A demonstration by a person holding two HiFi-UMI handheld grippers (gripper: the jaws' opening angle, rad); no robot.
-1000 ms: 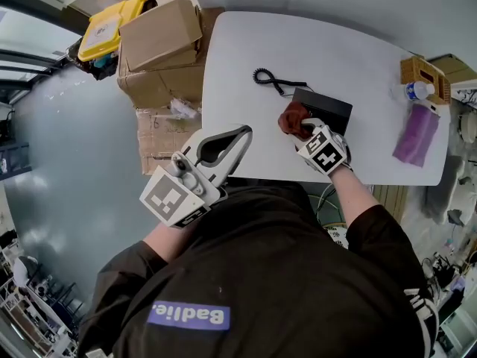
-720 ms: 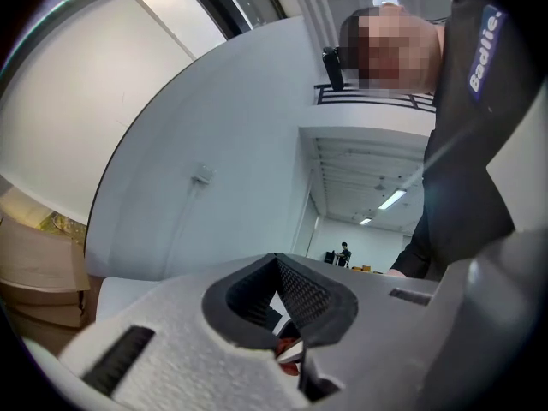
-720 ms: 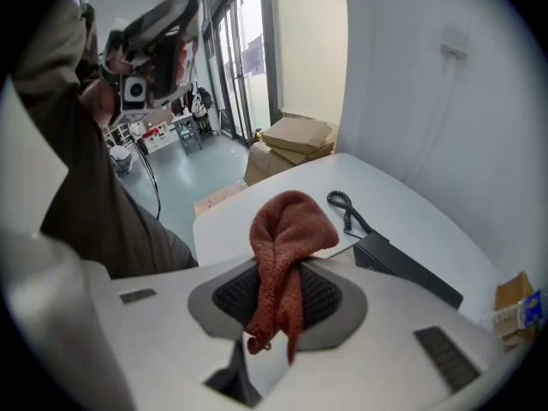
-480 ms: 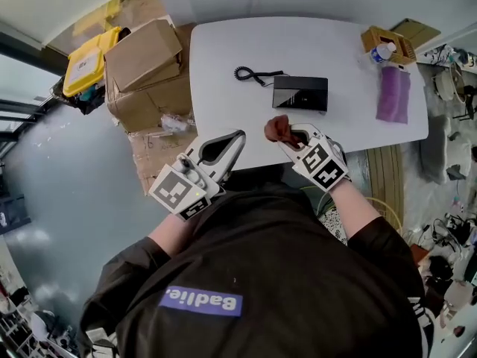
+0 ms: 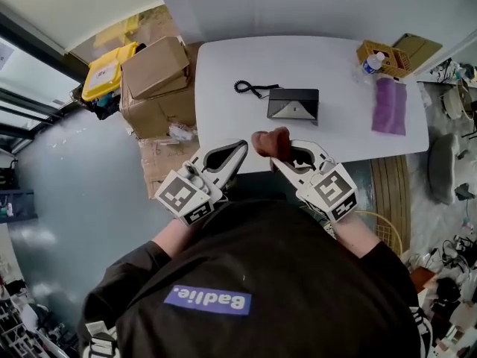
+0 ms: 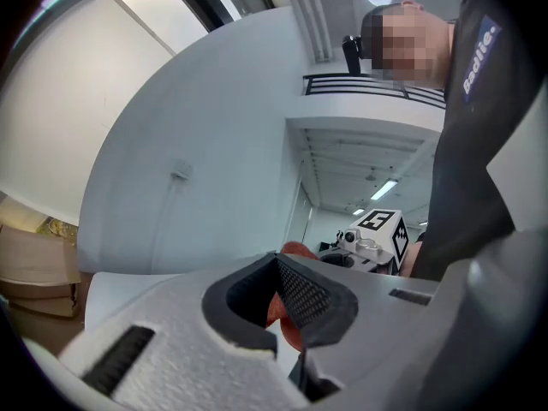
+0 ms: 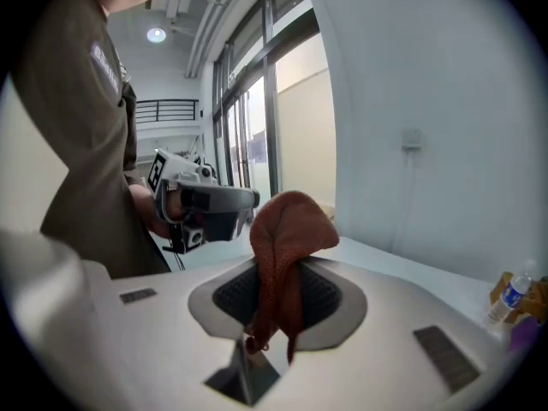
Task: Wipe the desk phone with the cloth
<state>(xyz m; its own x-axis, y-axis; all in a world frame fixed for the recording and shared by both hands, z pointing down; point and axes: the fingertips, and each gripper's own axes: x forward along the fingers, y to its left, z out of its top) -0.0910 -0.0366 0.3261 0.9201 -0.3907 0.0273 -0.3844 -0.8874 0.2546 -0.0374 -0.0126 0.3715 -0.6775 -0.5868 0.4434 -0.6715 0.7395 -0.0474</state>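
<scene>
The black desk phone (image 5: 293, 103) lies on the white table (image 5: 335, 73), its coiled cord (image 5: 250, 89) trailing off to the left. My right gripper (image 5: 274, 152) hangs over the table's near edge, a short way in front of the phone. It is shut on a reddish-brown cloth (image 5: 269, 141), and the cloth (image 7: 287, 229) bunches up above the pinched pads of the right gripper (image 7: 274, 315). My left gripper (image 5: 237, 152) hovers just left of it, shut with nothing held. In the left gripper view, the left gripper (image 6: 287, 315) points toward the cloth (image 6: 282, 311).
Cardboard boxes (image 5: 156, 66) and a yellow case (image 5: 108, 69) stand off the table's left end. A purple cloth (image 5: 390, 104) lies at the right end, beside a wooden box (image 5: 387, 58) with a water bottle (image 5: 370, 63).
My right gripper has drawn the cloth off the phone and back to the table's near edge, toward the left gripper. The phone now lies uncovered.
</scene>
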